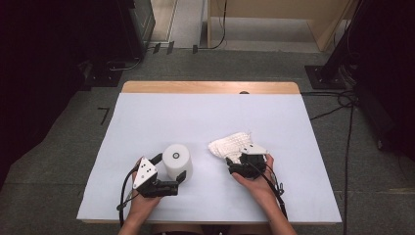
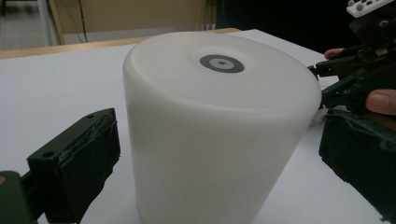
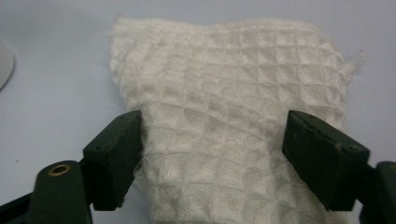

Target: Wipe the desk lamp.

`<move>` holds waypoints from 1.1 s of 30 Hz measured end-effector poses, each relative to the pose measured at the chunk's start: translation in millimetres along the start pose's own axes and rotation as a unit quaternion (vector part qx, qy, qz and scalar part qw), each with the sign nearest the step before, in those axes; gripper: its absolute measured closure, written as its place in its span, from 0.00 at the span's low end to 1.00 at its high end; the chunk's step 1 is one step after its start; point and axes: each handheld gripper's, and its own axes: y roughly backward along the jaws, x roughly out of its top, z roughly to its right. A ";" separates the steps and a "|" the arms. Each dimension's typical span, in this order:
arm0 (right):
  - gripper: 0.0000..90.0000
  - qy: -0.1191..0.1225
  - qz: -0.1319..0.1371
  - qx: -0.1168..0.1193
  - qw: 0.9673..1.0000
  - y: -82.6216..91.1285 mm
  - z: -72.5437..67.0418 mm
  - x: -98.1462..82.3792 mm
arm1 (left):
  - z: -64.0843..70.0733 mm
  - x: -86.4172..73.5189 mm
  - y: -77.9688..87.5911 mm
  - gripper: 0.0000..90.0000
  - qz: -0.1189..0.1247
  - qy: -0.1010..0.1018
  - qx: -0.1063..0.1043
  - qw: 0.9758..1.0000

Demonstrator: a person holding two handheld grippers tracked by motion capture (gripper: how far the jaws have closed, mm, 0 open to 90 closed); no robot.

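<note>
A white upright cylinder with a grey ring mark on its top stands at the front left of the table. My left gripper has one jaw on each side of it. In the left gripper view the cylinder sits between the black pads with thin gaps at both sides, so this gripper is open. A white waffle-weave cloth lies crumpled to the right. My right gripper is at its near end. In the right gripper view the cloth lies between the wide-apart jaws of that gripper, unpinched.
A white sheet covers the table, with a wooden strip along the far edge. Cables and dark stands sit on the floor to the right. The right hand and its gripper are close beside the cylinder.
</note>
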 end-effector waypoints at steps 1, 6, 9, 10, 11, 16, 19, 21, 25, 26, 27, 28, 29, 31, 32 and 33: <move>0.20 0.000 -0.001 -0.005 1.000 -0.2 0.1 0.8 | -0.8 -0.3 -0.2 0.00 -0.002 0.001 -0.001 1.000; 0.13 0.022 -0.051 -0.005 0.998 -10.9 -6.8 5.2 | -2.3 -2.2 -3.2 0.00 0.000 0.002 -0.010 1.000; 0.15 0.034 -0.056 -0.018 0.998 -13.8 -9.4 6.5 | -1.4 -3.8 -4.7 0.00 0.000 0.000 -0.006 1.000; 0.19 0.031 -0.054 -0.019 0.998 -13.2 -8.4 6.2 | -1.1 -4.2 -4.9 0.00 -0.003 -0.002 -0.005 1.000; 0.27 0.030 -0.049 -0.024 0.998 -11.8 -6.5 5.8 | -0.8 -4.5 -5.3 0.00 -0.004 -0.003 -0.003 1.000; 0.78 0.030 -0.020 -0.053 0.998 -4.8 4.8 0.7 | 2.1 -6.7 -10.2 0.00 -0.016 -0.006 0.002 1.000; 0.86 0.013 -0.006 -0.035 0.999 -2.3 13.5 -0.7 | 2.0 -6.3 -12.6 0.00 -0.018 0.005 0.004 1.000; 0.87 0.003 0.008 -0.027 1.000 1.7 15.5 -1.5 | 1.6 -6.1 -13.4 0.00 -0.017 0.010 0.007 1.000; 0.86 -0.019 0.049 -0.007 0.999 12.3 13.5 0.9 | 4.3 -8.0 -18.5 0.00 -0.030 -0.005 0.019 0.999; 0.86 -0.020 0.058 -0.006 0.998 15.1 12.1 2.4 | 4.7 -8.5 -20.7 0.00 -0.031 -0.004 0.025 0.999; 0.86 -0.020 0.064 0.001 0.998 18.0 10.9 3.9 | 4.8 -8.6 -22.8 0.00 -0.034 -0.002 0.030 0.999; 0.86 -0.021 0.070 0.007 0.997 20.4 9.8 5.3 | 5.3 -8.7 -24.6 0.01 -0.037 -0.002 0.035 0.999; 0.86 -0.025 0.075 0.014 0.997 22.6 8.3 6.6 | 5.8 -8.5 -25.7 0.03 -0.041 -0.007 0.042 0.998; 0.86 -0.026 0.081 0.028 0.996 26.3 5.9 9.1 | 6.3 -8.1 -26.9 0.07 -0.041 -0.011 0.047 0.998; 0.86 -0.031 0.083 0.034 0.995 28.3 4.1 10.2 | 6.5 -7.8 -27.2 0.07 -0.040 -0.014 0.048 0.998; 0.86 -0.032 0.086 0.043 0.995 29.8 2.7 11.4 | 7.3 -7.4 -27.4 0.08 -0.040 -0.026 0.053 0.997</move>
